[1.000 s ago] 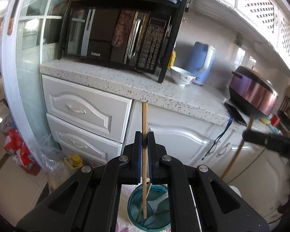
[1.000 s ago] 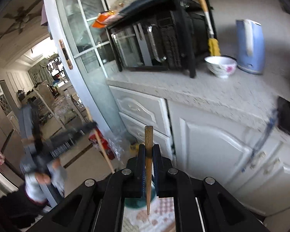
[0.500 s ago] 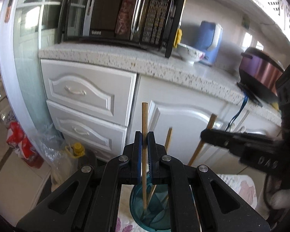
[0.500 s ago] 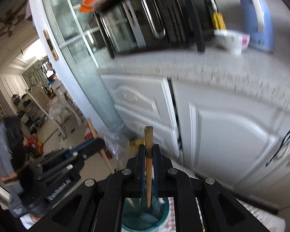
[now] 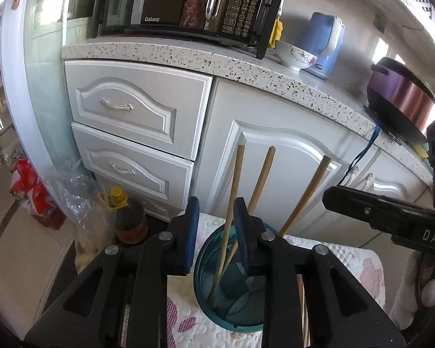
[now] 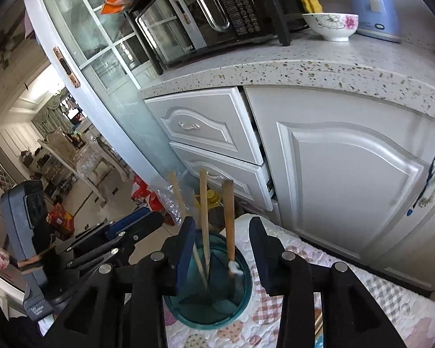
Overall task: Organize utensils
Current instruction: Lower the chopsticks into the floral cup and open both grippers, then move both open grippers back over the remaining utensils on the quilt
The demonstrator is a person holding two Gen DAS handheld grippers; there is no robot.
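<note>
Now that both pairs of jaws are opening, the left gripper (image 5: 213,220) and the right gripper (image 6: 221,236) have each let go of the chopstick they were clamping a second ago, and neither presses on anything. Just beyond the fingertips, three chopsticks (image 5: 232,200) lean loose in the teal holder (image 6: 240,304) on the quilted cloth (image 5: 356,264). Further off, white cabinets (image 6: 348,179) stand unchanged, so this drop looks finished.
</note>
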